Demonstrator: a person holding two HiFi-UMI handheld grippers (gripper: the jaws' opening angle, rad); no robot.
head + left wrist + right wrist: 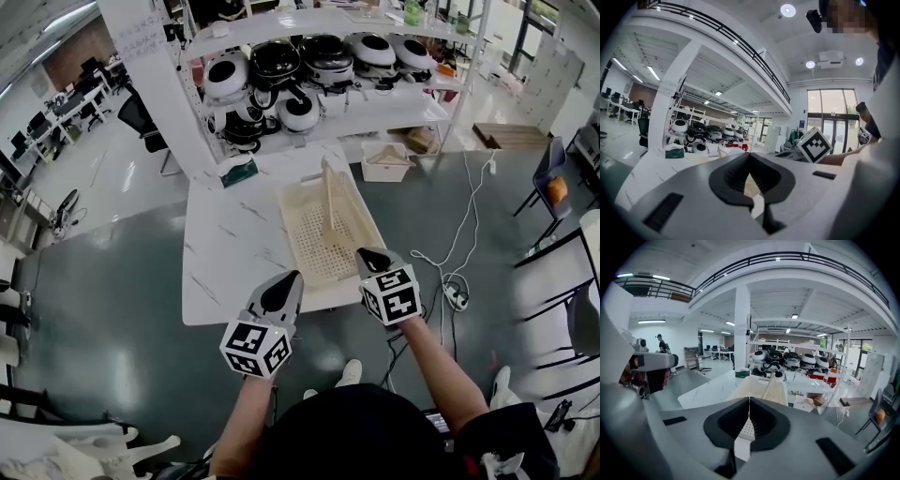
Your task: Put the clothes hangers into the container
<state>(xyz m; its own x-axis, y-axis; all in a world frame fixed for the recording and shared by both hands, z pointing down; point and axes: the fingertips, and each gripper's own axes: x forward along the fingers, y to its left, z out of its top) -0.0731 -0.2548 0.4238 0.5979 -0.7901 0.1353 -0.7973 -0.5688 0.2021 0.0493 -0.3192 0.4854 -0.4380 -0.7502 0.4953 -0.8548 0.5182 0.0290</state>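
Observation:
A cream perforated basket (305, 234) lies on the white marble table (225, 253), its near end at the table's front edge. A cream perforated panel (328, 202) stands upright inside it, also visible in the right gripper view as the panel (776, 390). I make out no separate clothes hanger. My right gripper (367, 253) hovers over the basket's near right corner, shut with nothing between its jaws (749, 400). My left gripper (292, 277) is at the table's front edge just left of the basket, its tips together (750, 155) and holding nothing.
A metal shelf (309, 66) loaded with several cookers stands behind the table. A green tissue box (239, 171) sits at the table's far edge. On the floor are a white box (385, 161), a cable and power strip (457, 295), and chairs (553, 187) at right.

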